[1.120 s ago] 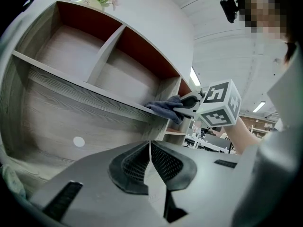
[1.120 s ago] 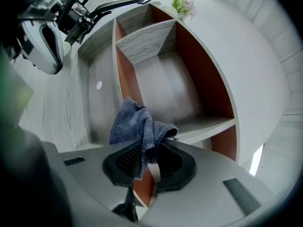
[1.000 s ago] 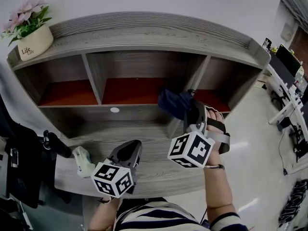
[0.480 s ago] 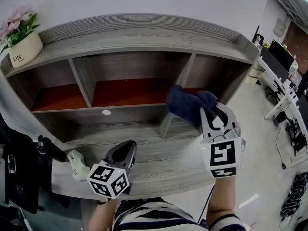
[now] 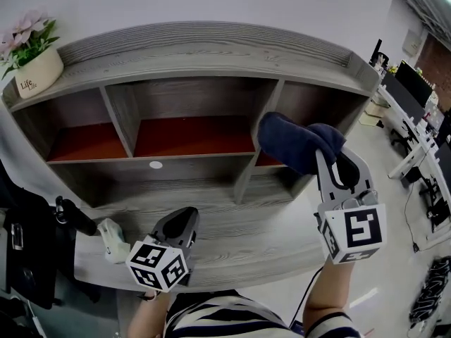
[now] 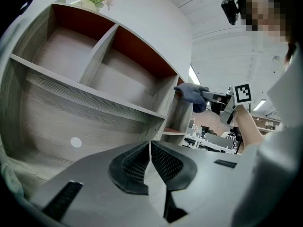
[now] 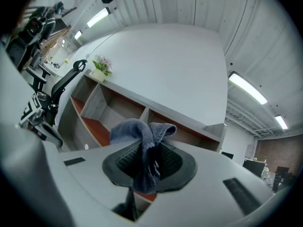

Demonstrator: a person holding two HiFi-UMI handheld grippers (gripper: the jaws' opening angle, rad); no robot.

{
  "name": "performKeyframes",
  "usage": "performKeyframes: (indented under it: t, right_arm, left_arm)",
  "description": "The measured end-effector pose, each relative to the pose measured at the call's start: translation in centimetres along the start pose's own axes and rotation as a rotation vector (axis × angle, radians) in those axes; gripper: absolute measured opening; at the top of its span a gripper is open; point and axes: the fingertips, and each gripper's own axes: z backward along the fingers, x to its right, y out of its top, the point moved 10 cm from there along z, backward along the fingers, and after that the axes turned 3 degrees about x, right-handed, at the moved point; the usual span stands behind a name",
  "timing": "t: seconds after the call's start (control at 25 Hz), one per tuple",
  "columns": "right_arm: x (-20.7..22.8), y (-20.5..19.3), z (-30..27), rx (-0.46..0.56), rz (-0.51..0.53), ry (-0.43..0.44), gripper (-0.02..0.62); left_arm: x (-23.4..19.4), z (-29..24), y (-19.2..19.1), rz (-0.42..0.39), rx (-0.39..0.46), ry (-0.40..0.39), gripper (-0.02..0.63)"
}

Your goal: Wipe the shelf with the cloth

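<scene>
"2 tongs in play; how does each one stand?"

"The right tongs (image 7: pixel 147 161) are clamped on the cloth (image 5: pixel 296 143), a dark blue bunch that spills out above and below the pads. The left tongs (image 6: pixel 150 161) grip nothing, with their jaws pressed together."

"Where is the cloth against the shelf?"

"It is raised in front of the shelf (image 5: pixel 211 48), at the upright between the middle and right of its 3 upper compartments. Whether it touches that upright cannot be told."

"How far along is the wiping?"

"Hard to judge. The grey boards and the red-brown compartment floors look alike everywhere, with no mark of a wiped patch. Since the cloth is in the air or at most against 1 edge, most of the wiping probably remains: the compartment floors, the top board and the bench (image 5: pixel 232 252) below."

"What else is around, and what stands in the way?"

"The left tongs hang low over the bench and touch nothing that shows. A small white crumpled thing (image 5: pixel 113 236) lies at the bench's left end, beside a black arm-like part (image 5: pixel 74 213). A pot of pink flowers (image 5: pixel 39 62) stands on the left end of the top board and would likely need wiping round. Nothing shows inside the compartments, so the uprights are the only obstacle there. Office desks with screens (image 5: pixel 416 90) stand well apart on the right."
</scene>
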Motion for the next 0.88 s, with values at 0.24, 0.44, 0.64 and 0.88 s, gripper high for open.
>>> performKeyframes:
  t: [0.24, 0.44, 0.64, 0.88]
  right_arm:
    - [-2.2, 3.0, -1.9, 0.111, 0.004, 0.074, 0.075]
    - [-5.6, 4.4, -5.2, 0.151, -0.050, 0.145, 0.075]
    - [-8.7, 5.0, -8.4, 0.171, -0.110, 0.187, 0.075]
    - [-12.4, 6.1, -12.1, 0.193, -0.129, 0.246, 0.075]
  left_arm:
    - [-0.4, 0.7, 0.1, 0.004, 0.012, 0.030, 0.025]
    - [-0.7, 1.9, 0.2, -0.001, 0.020, 0.062, 0.025]
    - [-1.9, 3.9, 0.4, 0.010, 0.036, 0.126, 0.025]
    - [-3.1, 6.1, 0.4, 0.017, 0.049, 0.200, 0.025]
